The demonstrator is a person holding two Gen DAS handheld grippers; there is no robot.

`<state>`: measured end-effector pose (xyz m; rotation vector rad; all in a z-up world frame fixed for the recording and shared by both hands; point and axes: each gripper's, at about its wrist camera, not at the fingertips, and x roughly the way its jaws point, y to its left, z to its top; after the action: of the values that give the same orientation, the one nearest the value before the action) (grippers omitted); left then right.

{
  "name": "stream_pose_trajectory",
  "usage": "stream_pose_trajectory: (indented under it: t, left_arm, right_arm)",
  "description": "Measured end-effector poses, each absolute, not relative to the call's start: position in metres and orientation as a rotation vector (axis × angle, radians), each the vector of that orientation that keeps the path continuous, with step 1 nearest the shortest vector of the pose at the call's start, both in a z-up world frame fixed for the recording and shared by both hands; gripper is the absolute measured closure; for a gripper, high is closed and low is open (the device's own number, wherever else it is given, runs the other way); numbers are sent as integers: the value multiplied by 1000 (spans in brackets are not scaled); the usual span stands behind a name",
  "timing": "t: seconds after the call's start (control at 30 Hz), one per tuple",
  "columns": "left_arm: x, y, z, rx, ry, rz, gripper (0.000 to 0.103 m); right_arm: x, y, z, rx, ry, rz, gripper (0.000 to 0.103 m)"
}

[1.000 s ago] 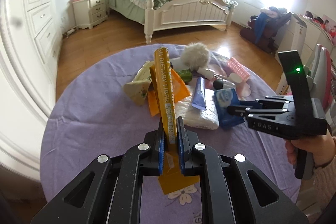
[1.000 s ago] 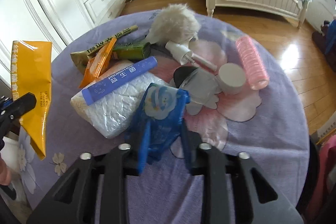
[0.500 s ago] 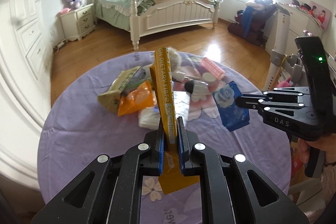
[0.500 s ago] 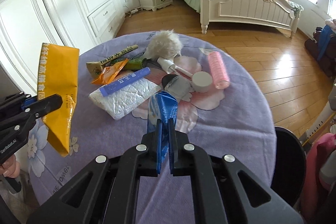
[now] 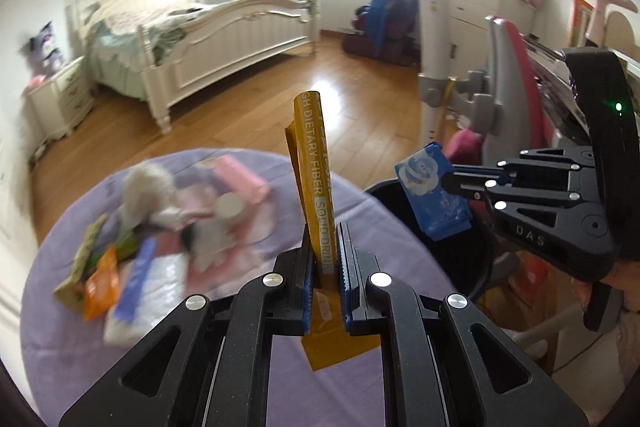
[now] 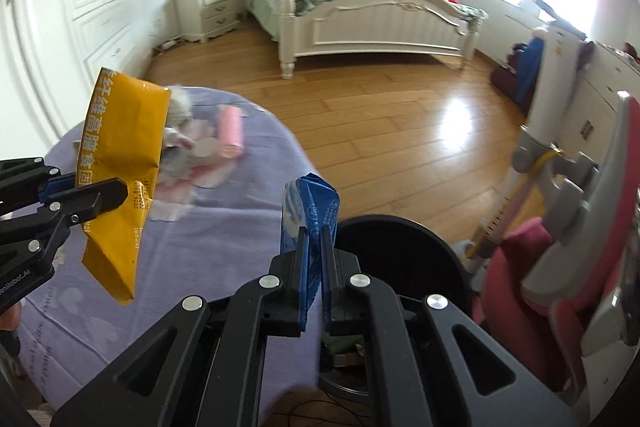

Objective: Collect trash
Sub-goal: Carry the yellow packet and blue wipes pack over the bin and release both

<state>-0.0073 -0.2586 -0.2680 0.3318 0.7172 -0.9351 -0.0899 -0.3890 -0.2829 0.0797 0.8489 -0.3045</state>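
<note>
My left gripper (image 5: pixel 325 263) clamped on yellow sachet (image 5: pixel 314 183), over table (image 5: pixel 68 359) edge; release here misses bin. My right gripper (image 6: pixel 315 259) clamped on blue wrapper (image 6: pixel 310 215), over black bin (image 6: pixel 404 239) rim at 1 o'clock; wrapper may catch rim. Remaining litter at 10 o'clock.

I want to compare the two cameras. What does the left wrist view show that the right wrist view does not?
Only the left wrist view: the orange packet and white pack on the table. Only the right wrist view: trash on the bin's bottom. Both: left gripper shut on the yellow sachet, right gripper shut on the blue wrapper, black bin, purple table.
</note>
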Motion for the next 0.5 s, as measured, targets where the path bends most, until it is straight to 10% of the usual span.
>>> stream_pose_trajectory:
  t: [0.5]
  left_arm:
    - [-36, -387, -282, 426, 715, -1101, 91]
  right_arm:
    - [-126, -472, -297, 147, 850, -514, 98]
